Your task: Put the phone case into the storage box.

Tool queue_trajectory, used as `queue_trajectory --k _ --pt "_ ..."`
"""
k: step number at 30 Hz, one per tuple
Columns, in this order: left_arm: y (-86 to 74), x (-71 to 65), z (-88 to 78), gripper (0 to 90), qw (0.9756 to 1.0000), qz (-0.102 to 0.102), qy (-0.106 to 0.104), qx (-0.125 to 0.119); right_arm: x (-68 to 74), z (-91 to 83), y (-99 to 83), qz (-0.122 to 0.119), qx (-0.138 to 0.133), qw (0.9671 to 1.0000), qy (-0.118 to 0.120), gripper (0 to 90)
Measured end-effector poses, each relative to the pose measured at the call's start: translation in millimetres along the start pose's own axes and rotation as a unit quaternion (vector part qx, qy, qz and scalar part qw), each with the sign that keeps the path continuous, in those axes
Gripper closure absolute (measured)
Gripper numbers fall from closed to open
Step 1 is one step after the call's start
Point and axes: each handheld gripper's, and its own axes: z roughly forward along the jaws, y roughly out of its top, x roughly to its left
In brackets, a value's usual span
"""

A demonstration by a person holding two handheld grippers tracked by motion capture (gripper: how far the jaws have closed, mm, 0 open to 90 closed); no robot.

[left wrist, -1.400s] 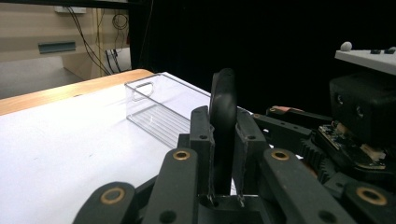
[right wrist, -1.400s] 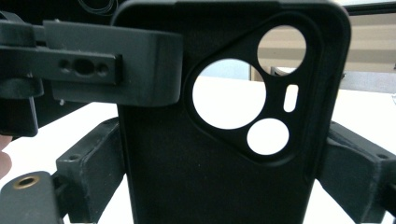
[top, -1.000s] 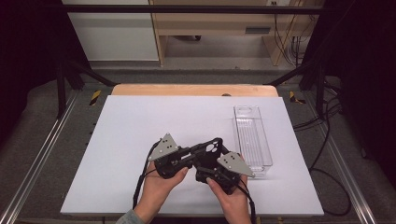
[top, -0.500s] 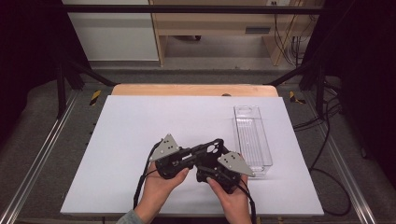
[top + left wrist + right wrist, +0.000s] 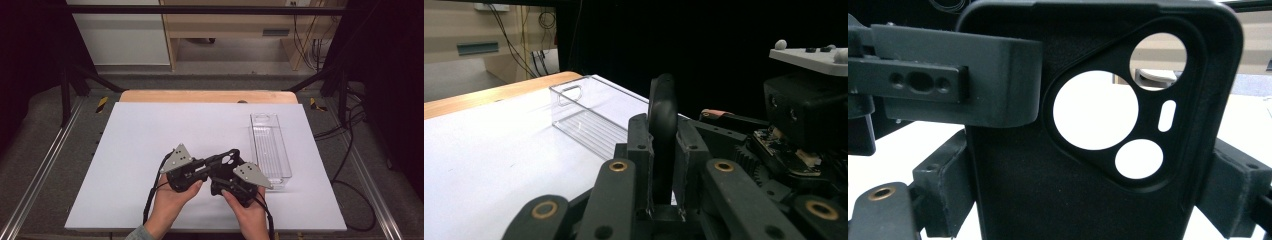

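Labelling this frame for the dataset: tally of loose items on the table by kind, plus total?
Black phone case, clamped in both grippers: 1
Clear plastic tray, on the white table: 1
Total: 2

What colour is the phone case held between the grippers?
Black; the phone case shows best in the right gripper view.
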Motion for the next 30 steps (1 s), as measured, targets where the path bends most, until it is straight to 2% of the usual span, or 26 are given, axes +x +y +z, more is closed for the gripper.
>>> queue_trajectory --k 10,15,19,23,30 --pt "-2.2 1.4 -0.3 80.6 1.0 -0.005 0.0 0.002 0.4 0.7 0.1 0.0 0.013 0.9999 0.001 12.9" --pt "-3.1 3.7 0.4 80.2 0.9999 -0.011 -0.007 0.005 -0.6 1.1 0.1 0.01 0.023 0.9997 0.005 13.2" --pt "-2.7 2.2 -1.3 79.2 0.9999 -0.016 -0.005 -0.003 -0.7 0.7 1.0 0.014 0.026 0.9995 0.012 13.3" --pt "0.5 1.1 -5.2 77.6 0.9996 -0.023 -0.004 -0.016 -3.3 -0.4 0.8 0.018 0.026 0.9995 0.007 13.3" --pt "6.4 -0.7 -11.2 77.6 0.9996 -0.016 -0.005 -0.023 -8.2 -1.5 1.3 0.024 0.026 0.9994 0.0 13.3"
